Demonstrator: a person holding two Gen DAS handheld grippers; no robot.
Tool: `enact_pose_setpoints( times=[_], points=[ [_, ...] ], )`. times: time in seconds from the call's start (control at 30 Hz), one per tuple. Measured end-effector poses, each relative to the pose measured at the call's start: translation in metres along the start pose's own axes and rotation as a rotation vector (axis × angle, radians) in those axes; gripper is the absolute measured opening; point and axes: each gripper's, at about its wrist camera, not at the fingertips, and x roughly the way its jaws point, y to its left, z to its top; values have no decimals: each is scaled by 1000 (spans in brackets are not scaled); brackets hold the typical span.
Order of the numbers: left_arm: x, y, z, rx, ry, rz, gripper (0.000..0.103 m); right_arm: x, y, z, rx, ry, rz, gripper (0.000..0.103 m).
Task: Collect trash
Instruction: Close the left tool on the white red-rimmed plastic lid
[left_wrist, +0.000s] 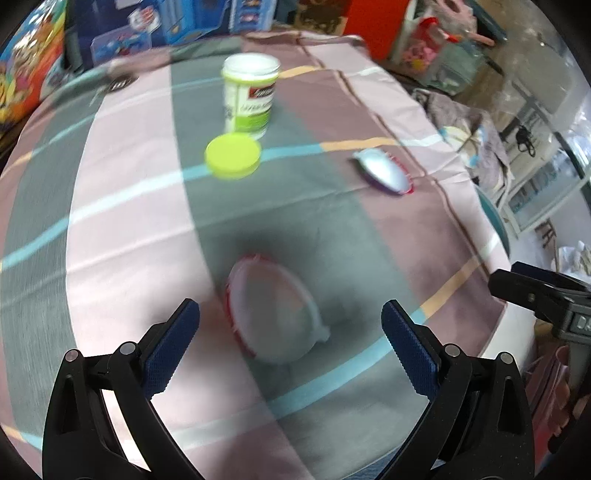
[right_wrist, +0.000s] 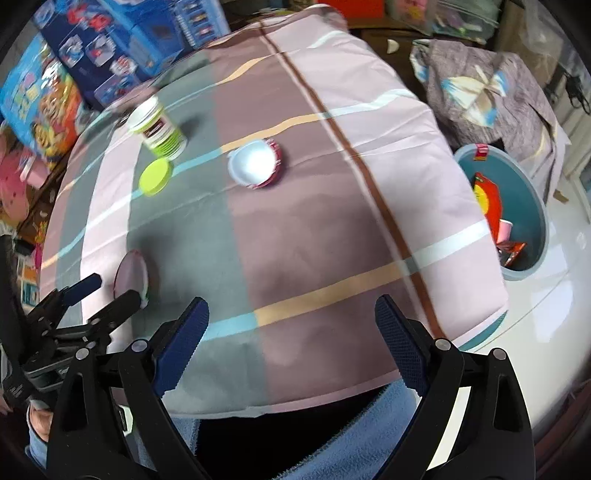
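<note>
Your left gripper (left_wrist: 290, 339) stood with its jaws wide apart and nothing between the pads, pointing steeply down at the table (left_wrist: 129, 221), which was covered in a pink, grey and mauve checked cloth. Just beyond the fingertips lay a shallow cup (left_wrist: 273, 314) with a red rim, tipped on its side near the table's near edge; the pads did not touch it. Your right gripper (right_wrist: 291, 339) was likewise spread wide and empty, hanging over the near edge of the table, with a blue sleeve (right_wrist: 362, 435) below it.

A second red-rimmed cup (right_wrist: 256, 164) lay on its side towards the middle of the table, well apart from the first. Nearer the far left corner stood an open white and green jar (left_wrist: 251, 96), and its lime-green lid (left_wrist: 232, 155) lay flat on the cloth just beside it, on the near side.

Off the table's right edge stood a teal bin (right_wrist: 532, 206), holding a red wrapper (right_wrist: 489, 199) and a pink cup (right_wrist: 504, 230). Coloured boxes (right_wrist: 110, 40) were stacked beyond the far left corner.
</note>
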Motion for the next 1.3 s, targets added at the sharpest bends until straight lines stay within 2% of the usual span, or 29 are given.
enact_pose_setpoints(
  times=[0.23, 0.3, 0.4, 0.5, 0.53, 0.73, 1.07, 1.2, 1.3],
  points=[
    [16, 0, -6, -12, 20, 47, 98, 4, -3, 1, 15, 4, 25, 88],
    [19, 0, -6, -11, 20, 61, 93, 5, -5, 2, 24, 3, 34, 88],
    [25, 0, -7, 0, 30, 73, 82, 8, -10, 4, 42, 7, 37, 88],
    [29, -1, -8, 18, 27, 89, 58, 13, -13, 6, 59, 8, 45, 88],
    [27, -2, -8, 25, 12, 95, 58, 14, -14, 7, 63, 8, 49, 87],
    [24, 5, 5, 20, -16, 11, 57, 23, -13, 21, 49, 2, 49, 87],
    [24, 3, 47, 45, -49, -90, 58, 53, 3, 78, -21, 14, 20, 88],
    [26, 8, 55, 37, -49, -104, 58, 72, 18, 96, -76, 39, 3, 87],
    [29, 14, 59, 29, -46, -113, 58, 86, 27, 108, -105, 52, -11, 81]
  ],
)
